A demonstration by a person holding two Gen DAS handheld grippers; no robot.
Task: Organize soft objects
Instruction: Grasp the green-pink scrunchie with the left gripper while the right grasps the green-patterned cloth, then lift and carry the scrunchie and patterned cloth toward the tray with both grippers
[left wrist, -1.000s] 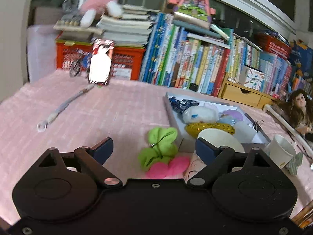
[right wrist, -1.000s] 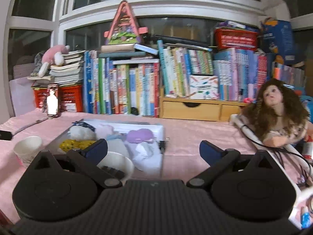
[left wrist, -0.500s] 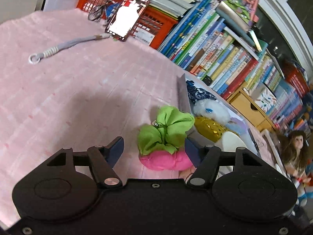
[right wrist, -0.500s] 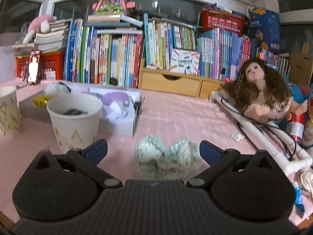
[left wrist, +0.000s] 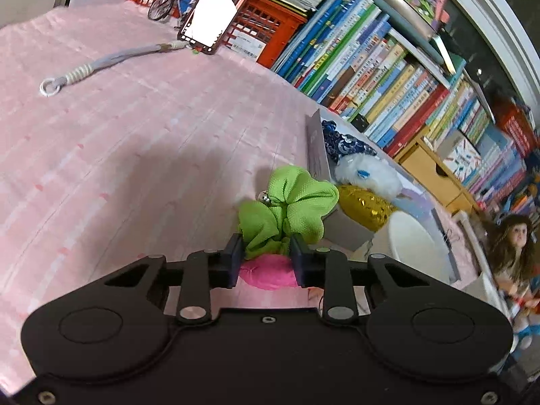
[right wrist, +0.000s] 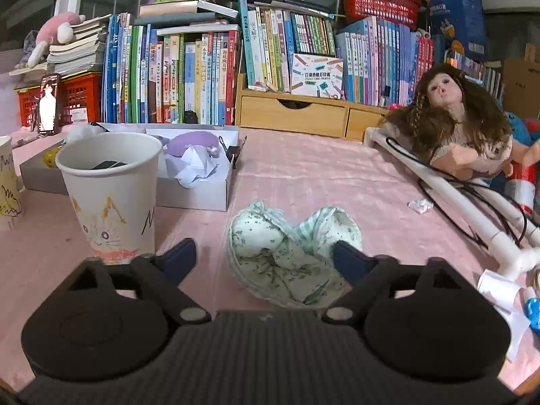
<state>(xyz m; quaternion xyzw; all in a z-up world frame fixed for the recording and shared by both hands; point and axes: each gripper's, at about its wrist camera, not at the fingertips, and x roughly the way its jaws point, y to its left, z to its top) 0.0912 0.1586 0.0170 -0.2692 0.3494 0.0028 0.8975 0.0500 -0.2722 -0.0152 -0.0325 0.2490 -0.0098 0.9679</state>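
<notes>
A green scrunchie [left wrist: 287, 209] lies on top of a pink scrunchie [left wrist: 266, 275] on the pink cloth, beside the grey box [left wrist: 317, 148]. My left gripper [left wrist: 266, 253] is closing, and its pads squeeze the green scrunchie's lower fold, with the pink one just under them. In the right wrist view a pale green floral scrunchie [right wrist: 290, 260] lies between the fingers of my right gripper [right wrist: 265, 256]. Its jaws are closing: the right pad touches the fabric, the left pad stands apart from it.
The grey box [right wrist: 199, 199] holds several soft items. A paper cup [right wrist: 114, 202] stands in front of it, left of the floral scrunchie. A doll [right wrist: 452, 125] and white tubing [right wrist: 455, 202] lie at the right. A phone [left wrist: 216, 10], a lanyard [left wrist: 101, 64] and books line the back.
Both grippers have come down toward the table. The left one rolled and narrowed its jaws onto the green scrunchie. The right jaws narrowed around the floral scrunchie, which has come into view.
</notes>
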